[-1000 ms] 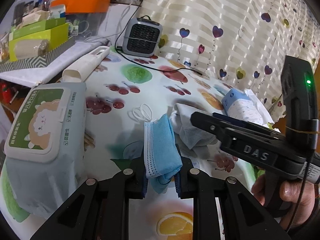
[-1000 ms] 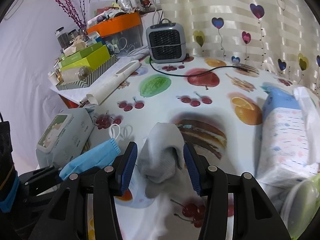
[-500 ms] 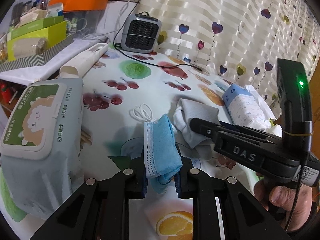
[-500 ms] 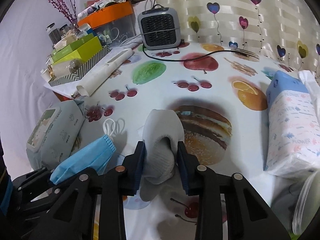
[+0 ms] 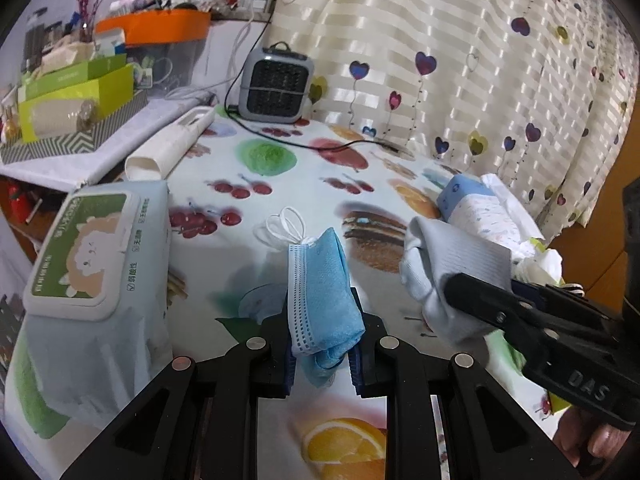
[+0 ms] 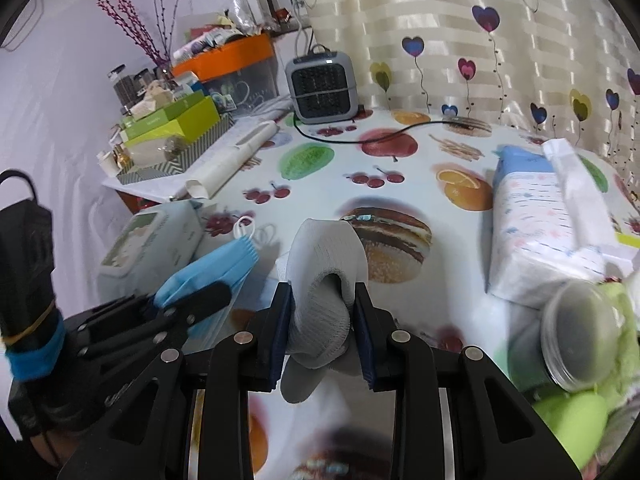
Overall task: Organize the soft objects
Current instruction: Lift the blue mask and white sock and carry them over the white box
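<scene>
A folded blue face mask (image 5: 320, 280) with white ear loops is pinched upright between the pads of my left gripper (image 5: 322, 332), above the fruit-print tablecloth (image 5: 280, 208). My right gripper (image 6: 322, 320) is shut on a grey-white sock (image 6: 326, 248), which bulges up between the pads and hangs below them, off the table. In the left wrist view the sock (image 5: 452, 256) and the right gripper (image 5: 456, 284) sit to the right of the mask. In the right wrist view the mask (image 6: 208, 272) and the left gripper (image 6: 200, 300) are at lower left.
A wet-wipes pack (image 5: 92, 256) lies at the left, a blue tissue pack (image 6: 532, 216) at the right. A grey heater (image 5: 278, 84) with its cable stands at the back beside a white roll (image 5: 172, 148). A lidded jar (image 6: 572, 328) and green items lie at near right.
The right gripper's jaws closed on the sock and lifted it off the tablecloth, carrying it to the right in the left wrist view. The left gripper kept holding the mask in place.
</scene>
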Demonstrator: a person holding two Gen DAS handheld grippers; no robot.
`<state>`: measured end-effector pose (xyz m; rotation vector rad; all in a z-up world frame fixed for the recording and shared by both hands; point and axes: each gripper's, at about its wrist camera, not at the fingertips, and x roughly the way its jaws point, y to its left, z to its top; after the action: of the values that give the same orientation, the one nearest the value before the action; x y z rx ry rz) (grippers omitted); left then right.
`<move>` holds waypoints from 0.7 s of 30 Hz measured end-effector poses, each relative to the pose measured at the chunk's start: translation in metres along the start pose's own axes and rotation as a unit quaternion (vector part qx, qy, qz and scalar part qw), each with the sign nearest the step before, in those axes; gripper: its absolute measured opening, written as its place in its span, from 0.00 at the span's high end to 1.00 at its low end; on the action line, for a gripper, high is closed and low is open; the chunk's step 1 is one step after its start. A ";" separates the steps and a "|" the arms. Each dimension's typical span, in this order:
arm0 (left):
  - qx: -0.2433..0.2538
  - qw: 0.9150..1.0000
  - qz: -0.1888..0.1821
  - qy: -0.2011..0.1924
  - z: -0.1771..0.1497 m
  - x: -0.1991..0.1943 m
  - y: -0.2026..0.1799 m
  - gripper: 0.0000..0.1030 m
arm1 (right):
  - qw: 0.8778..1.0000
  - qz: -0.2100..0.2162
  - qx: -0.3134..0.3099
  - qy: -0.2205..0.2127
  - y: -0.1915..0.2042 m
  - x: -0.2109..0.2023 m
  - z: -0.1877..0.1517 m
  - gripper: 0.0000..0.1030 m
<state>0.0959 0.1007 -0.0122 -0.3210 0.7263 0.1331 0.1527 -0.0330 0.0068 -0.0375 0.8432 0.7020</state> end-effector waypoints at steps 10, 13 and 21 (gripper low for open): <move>0.023 0.999 -0.014 -0.019 -0.007 -0.038 -0.027 0.81 | 0.999 0.001 -0.004 -0.037 0.007 -0.052 -0.013 0.70; 0.027 0.999 -0.018 -0.026 -0.009 -0.050 -0.033 0.81 | 0.999 0.001 -0.002 -0.049 0.008 -0.067 -0.018 0.70; 0.040 0.998 -0.029 -0.038 -0.014 -0.073 -0.048 0.81 | 0.997 0.001 -0.003 -0.073 0.009 -0.095 -0.028 0.70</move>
<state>0.0442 0.0500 0.0383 -0.2582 0.6437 0.0606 0.0853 -0.0868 0.0557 0.0086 0.7020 0.7000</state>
